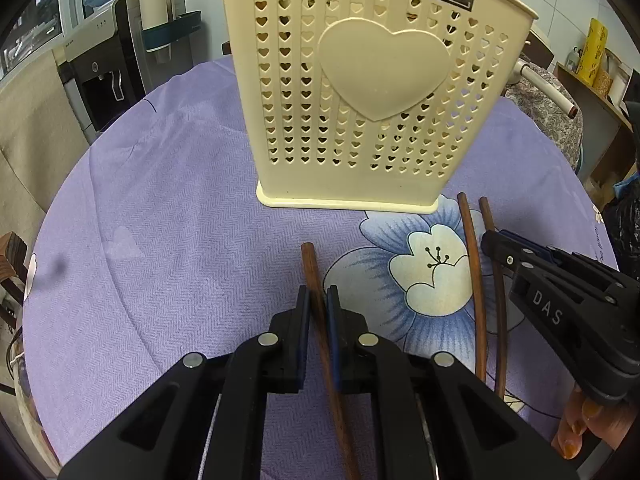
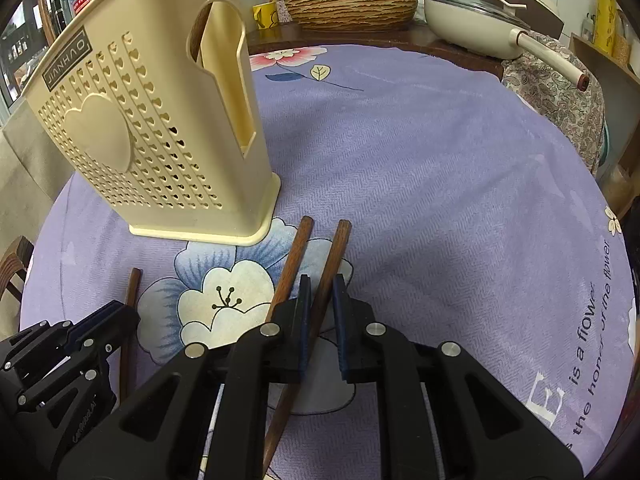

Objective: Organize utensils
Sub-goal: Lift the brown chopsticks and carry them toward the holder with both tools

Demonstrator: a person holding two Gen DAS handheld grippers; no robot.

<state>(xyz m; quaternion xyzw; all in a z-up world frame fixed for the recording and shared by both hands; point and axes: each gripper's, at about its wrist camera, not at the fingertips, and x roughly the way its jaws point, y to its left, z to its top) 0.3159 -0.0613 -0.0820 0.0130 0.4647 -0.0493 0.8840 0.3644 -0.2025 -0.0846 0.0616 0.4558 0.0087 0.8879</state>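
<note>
A cream plastic utensil holder (image 1: 360,92) with heart-shaped holes stands upright on the purple cloth; it also shows in the right wrist view (image 2: 160,128), with a brown stick end in its side pocket. My left gripper (image 1: 318,300) is shut on one brown wooden chopstick (image 1: 316,276) lying on the cloth. Two more chopsticks (image 1: 476,280) lie to its right. My right gripper (image 2: 322,292) straddles the right one of these two chopsticks (image 2: 334,264); its pads look closed against it. The other chopstick (image 2: 292,260) runs just left of its left finger.
The round table (image 2: 460,200) carries a purple flowered cloth. Behind it stand a woven basket (image 2: 352,4), a cream pan with a long handle (image 2: 492,24) and a yellow cup (image 2: 266,16). A water dispenser (image 1: 104,76) stands at the far left.
</note>
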